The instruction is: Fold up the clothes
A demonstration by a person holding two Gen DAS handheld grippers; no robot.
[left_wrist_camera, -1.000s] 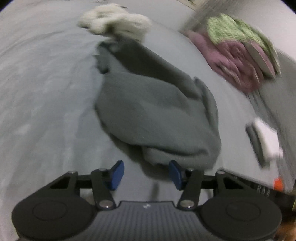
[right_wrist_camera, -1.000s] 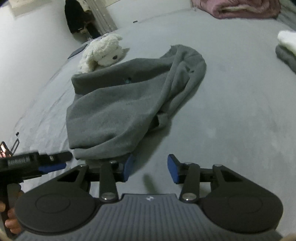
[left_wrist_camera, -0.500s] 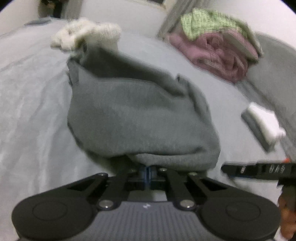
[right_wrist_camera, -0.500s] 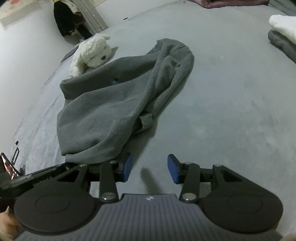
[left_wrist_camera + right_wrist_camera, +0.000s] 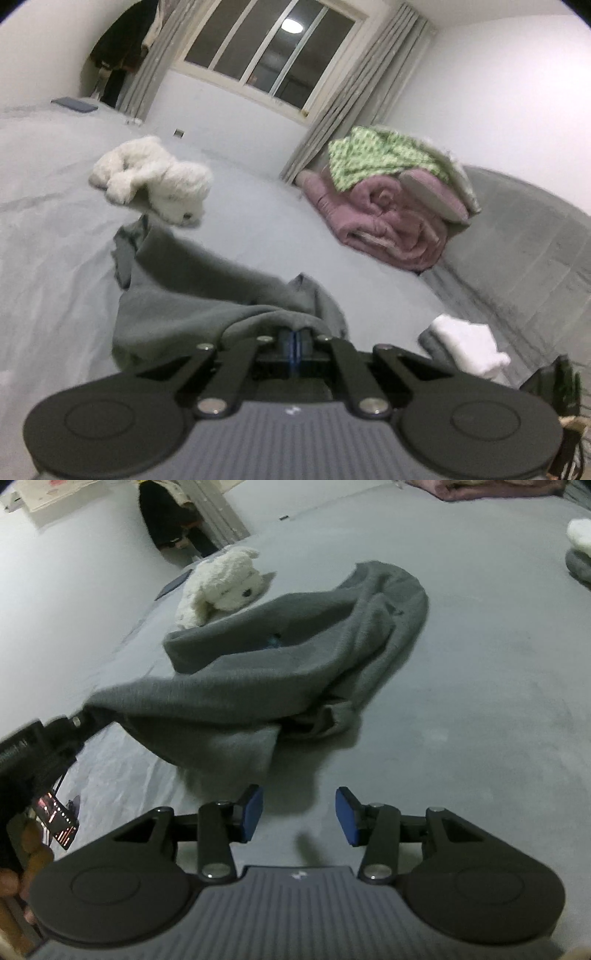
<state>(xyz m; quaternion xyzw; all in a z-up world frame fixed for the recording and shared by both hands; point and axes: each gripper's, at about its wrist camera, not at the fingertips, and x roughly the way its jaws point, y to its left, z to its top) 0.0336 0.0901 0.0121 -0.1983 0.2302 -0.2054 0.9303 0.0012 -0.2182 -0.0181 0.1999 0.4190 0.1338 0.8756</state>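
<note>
grey sweater pinched at its edge by the left claw

grey sweater (image 5: 295, 672) lies crumpled on the grey bed (image 5: 480, 701), one edge lifted off the sheet. at far left in the right wrist view, the left claw (image 5: 79, 720) pulls that edge taut, with a hand (image 5: 22, 867) just visible below it. in its own view the left claw (image 5: 295, 341) has its blue pads pressed together on a fold of the sweater (image 5: 192, 295). a white plush toy (image 5: 155, 181) lies just beyond the sweater's far end. to the right, a rolled pink blanket (image 5: 384, 221) sits with a green patterned cloth (image 5: 380, 158) on top. further right, a white folded cloth (image 5: 469, 347) rests on a grey one. the right claw (image 5: 299, 816) hovers over bare bed near the sweater, fingers wide apart, holding nothing.
</note>
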